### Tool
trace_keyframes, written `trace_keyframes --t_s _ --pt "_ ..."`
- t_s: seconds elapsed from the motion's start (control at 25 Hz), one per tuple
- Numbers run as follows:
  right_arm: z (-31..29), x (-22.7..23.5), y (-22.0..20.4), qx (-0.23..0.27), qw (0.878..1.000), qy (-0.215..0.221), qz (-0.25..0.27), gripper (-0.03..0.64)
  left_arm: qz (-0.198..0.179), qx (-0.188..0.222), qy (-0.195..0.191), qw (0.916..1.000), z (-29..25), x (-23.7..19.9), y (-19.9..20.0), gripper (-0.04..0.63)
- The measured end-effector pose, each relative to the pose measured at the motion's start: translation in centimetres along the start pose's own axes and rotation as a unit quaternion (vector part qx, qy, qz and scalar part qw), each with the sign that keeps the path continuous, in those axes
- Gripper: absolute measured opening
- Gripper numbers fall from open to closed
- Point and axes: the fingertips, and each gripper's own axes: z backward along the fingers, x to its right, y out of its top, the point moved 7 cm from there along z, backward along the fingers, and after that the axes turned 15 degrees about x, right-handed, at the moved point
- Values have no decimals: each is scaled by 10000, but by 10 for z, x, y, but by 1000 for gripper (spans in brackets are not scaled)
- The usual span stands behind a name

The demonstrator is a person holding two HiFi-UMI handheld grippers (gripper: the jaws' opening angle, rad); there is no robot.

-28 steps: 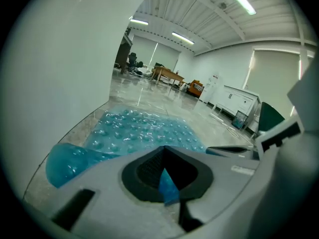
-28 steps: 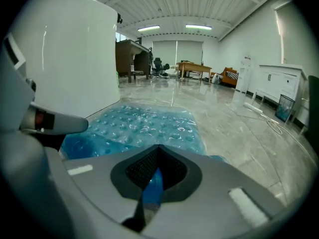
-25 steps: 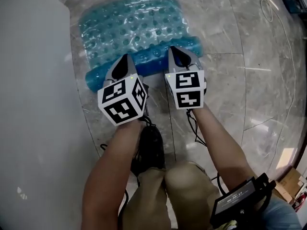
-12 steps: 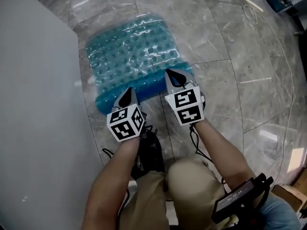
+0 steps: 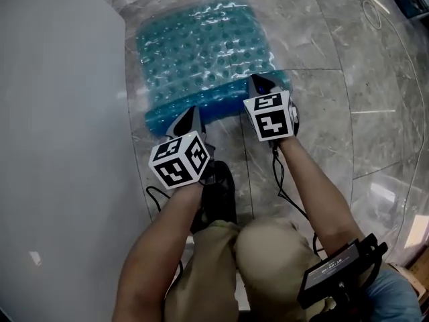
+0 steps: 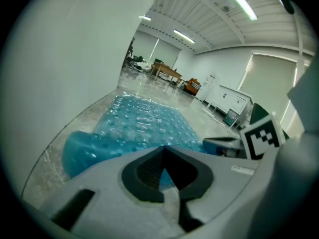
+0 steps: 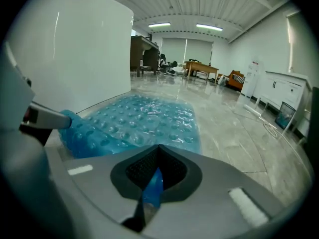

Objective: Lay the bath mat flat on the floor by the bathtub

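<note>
Bath mat, blue, bubbled: lying on the grey floor just beside the white bathtub; far part flat, near edge curling up in a roll.
Left gripper, right gripper: each pinching that near edge, jaws closed tight on the blue sheet.
Handling, as a judgement: both hands should be drawing the edge back evenly and low, keeping it parallel to the tub.

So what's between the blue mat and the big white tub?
Only a thin strip of bare grey floor separates the bath mat from the tub, seen in the head view.
</note>
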Motion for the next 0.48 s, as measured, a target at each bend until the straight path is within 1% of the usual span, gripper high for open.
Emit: trace_keyframes --t_s 0.08,0.16,0.32,0.4,0.48 --pt "18 -6 -7 98 9999 -14 104 5 -145 73 166 9997 0 -4 5 6" --pt "35 -11 -15 114 9997 -29 227 5 -302 43 237 9993 -4 -6 8 8" --pt "64 -20 -33 30 9993 107 356 6 -228 -267 323 9989 -2 -8 -2 8" --pt "74 -21 -34 140 9986 268 438 6 -425 -452 335 9975 1 -7 -13 6" --pt "80 -18 -19 411 9980 408 261 6 -662 -475 282 9963 5 -4 -19 6"
